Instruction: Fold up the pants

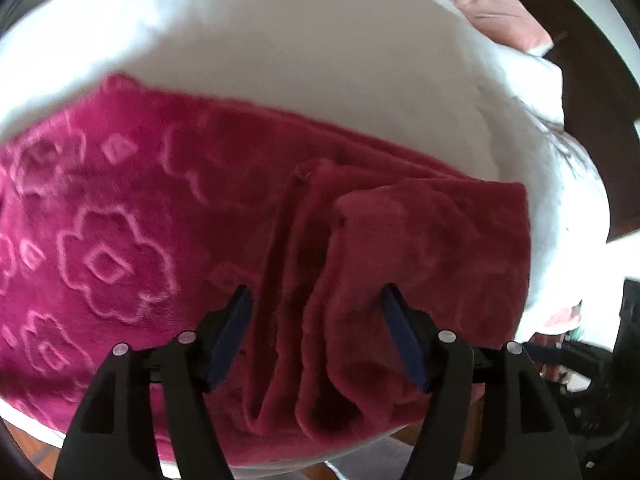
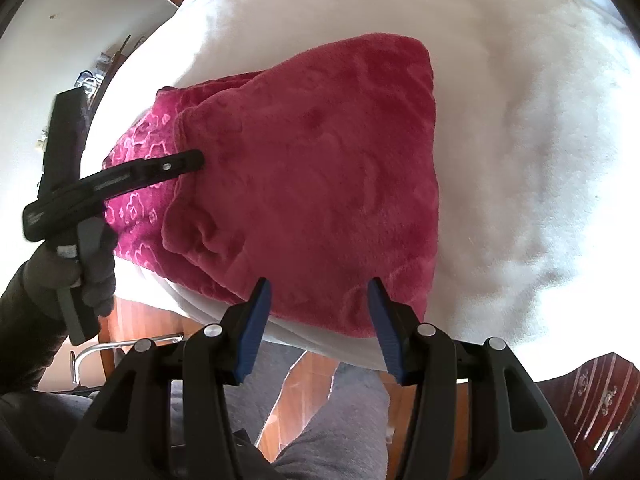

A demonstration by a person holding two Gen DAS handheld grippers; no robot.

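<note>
- The pants (image 2: 304, 184), plush pink fleece, lie folded at the bed's (image 2: 520, 160) near edge: soft, light, floppy.
- Grip thick folded edges, through all layers.
- Left tongs (image 1: 316, 320) open over pleats, empty; right tongs (image 2: 320, 300) half-open, empty.

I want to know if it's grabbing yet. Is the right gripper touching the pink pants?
Apart. The right wrist view shows the right gripper open over the pants, nothing pinched between its blue pads.
</note>
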